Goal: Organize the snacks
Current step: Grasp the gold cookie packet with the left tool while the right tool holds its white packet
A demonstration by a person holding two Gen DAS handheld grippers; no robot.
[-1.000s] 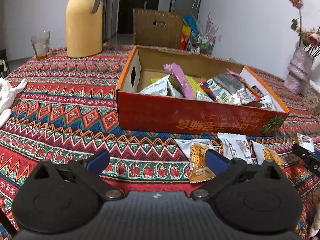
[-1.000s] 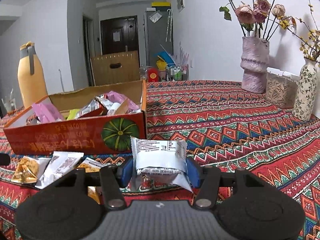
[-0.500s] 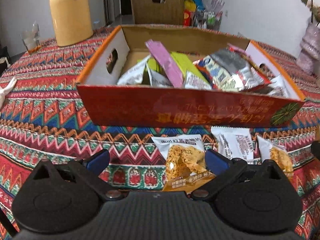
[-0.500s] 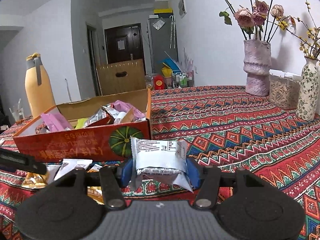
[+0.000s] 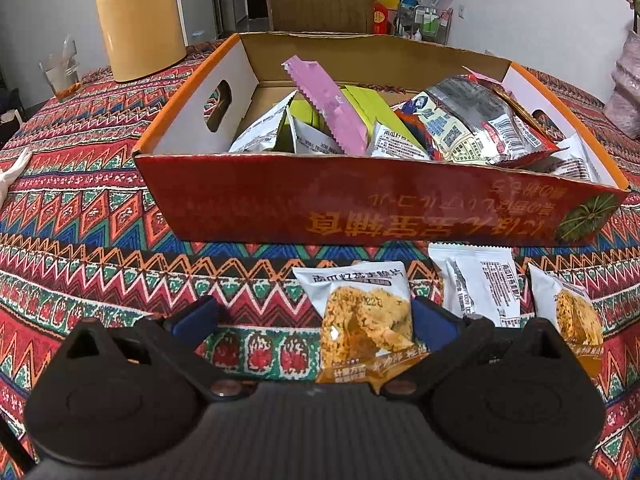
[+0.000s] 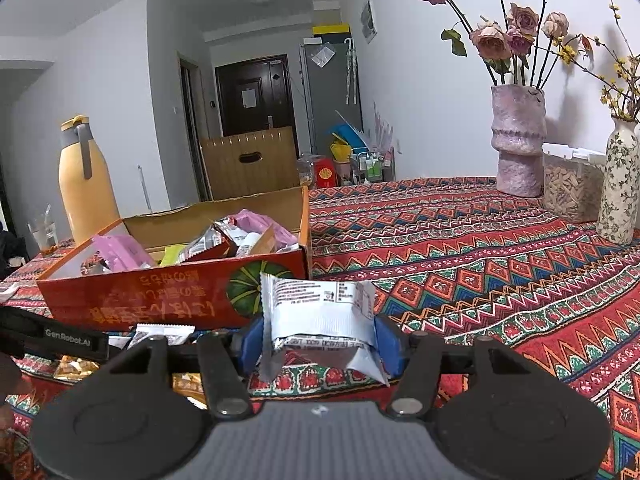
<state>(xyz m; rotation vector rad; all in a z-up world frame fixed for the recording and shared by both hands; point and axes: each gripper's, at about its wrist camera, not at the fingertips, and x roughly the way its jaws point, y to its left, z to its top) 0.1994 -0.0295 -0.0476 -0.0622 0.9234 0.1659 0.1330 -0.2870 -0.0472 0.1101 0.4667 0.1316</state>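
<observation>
A red cardboard box holds several snack packets. In front of it, three white packets lie on the patterned cloth. My left gripper hangs open over the leftmost one, a packet with a cracker picture, which lies close to the right blue pad. My right gripper is shut on a white and silver snack packet, held above the cloth to the right of the box. The other loose packets lie to the right.
A yellow thermos jug and a drinking glass stand beyond the box on the left. A pink vase of flowers, a clear food container and a patterned vase stand at the far right. A wooden chair is behind the table.
My left gripper has moved forward and tipped down toward the cracker packet, which now lies between its fingers. My right gripper holds its packet in about the same place.
</observation>
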